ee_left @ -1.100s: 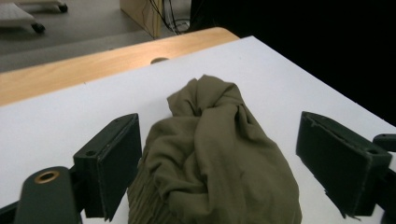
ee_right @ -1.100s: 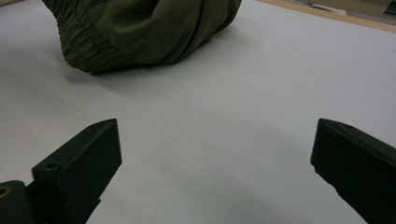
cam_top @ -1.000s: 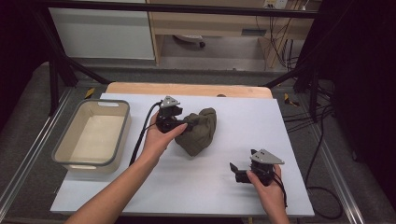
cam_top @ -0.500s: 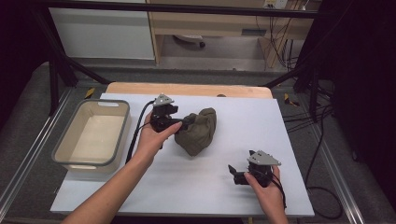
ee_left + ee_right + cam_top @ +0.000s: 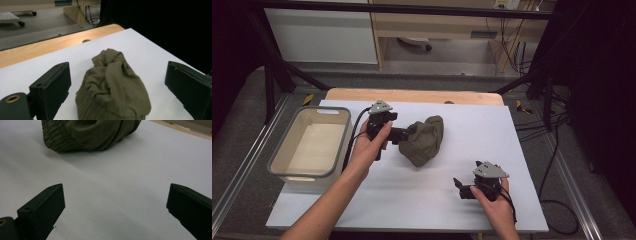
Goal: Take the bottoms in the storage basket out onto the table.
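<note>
Forearms enter from the near edge of the table (image 5: 522,150), each hand carrying a gripper. Nearest, toward the near right corner, the right gripper (image 5: 460,187) sits low over the white sheet, held by the right hand (image 5: 492,200), its grey plate on top and its cable trailing back along the wrist. Its jaws stand wide apart with nothing between them; in the right gripper view they frame bare white surface, and the cloth (image 5: 90,133) lies farther off at the top of that view, well apart from them. Farther in, around the middle of the table, the left gripper (image 5: 412,132) is held by the left hand (image 5: 369,150) and points right toward the cloth (image 5: 424,140), an olive-green bundle, crumpled and gathered, lying on the sheet. The left jaws have just been opening and now stand released, wide apart; in the left gripper view the cloth (image 5: 112,87) lies on the sheet in the gap between them, with clear space on either side of it, so the pads do not press on it. From above, the jaw tips sit just beside the cloth's left end; whether they brush it I cannot tell. At the left edge stands an empty bin (image 5: 279,162), pale inside with a grey rim, well apart from the cloth. Beyond the sheet, a strip of wood (image 5: 412,95) runs along the table's far edge.
</note>
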### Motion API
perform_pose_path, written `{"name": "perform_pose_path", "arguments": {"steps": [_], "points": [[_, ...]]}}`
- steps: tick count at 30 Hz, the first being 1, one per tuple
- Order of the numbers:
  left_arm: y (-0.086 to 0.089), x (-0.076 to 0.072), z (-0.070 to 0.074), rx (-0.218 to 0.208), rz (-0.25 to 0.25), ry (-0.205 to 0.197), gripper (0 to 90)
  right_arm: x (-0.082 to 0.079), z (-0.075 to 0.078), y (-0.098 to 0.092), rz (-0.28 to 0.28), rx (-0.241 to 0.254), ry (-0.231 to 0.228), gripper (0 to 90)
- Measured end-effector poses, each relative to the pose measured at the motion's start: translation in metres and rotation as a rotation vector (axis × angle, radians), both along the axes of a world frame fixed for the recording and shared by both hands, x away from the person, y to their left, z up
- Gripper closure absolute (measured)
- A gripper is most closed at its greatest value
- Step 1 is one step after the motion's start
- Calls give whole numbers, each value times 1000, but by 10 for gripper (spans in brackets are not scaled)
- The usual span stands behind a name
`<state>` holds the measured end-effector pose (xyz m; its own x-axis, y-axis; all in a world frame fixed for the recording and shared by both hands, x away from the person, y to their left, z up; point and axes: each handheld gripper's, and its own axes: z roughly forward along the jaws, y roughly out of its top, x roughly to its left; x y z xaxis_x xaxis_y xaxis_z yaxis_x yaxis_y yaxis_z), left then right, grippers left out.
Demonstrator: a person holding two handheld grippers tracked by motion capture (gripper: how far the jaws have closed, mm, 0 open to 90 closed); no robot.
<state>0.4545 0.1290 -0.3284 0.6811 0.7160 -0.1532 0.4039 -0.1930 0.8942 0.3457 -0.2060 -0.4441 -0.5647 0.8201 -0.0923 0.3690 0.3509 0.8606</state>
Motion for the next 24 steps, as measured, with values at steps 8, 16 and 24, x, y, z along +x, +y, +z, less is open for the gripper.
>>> {"name": "perform_pose_path", "arguments": {"steps": [8, 16, 24], "points": [[20, -3, 13, 8, 20, -26, 70, -2, 2, -6, -23, 18, -3, 23], [31, -11, 22, 61, 62, -73, 35, -2, 2, -8, -30, 20, -3, 21], [36, -17, 24, 55, 53, -75, 40, -2, 3, -10, -37, 27, -8, 23]]}}
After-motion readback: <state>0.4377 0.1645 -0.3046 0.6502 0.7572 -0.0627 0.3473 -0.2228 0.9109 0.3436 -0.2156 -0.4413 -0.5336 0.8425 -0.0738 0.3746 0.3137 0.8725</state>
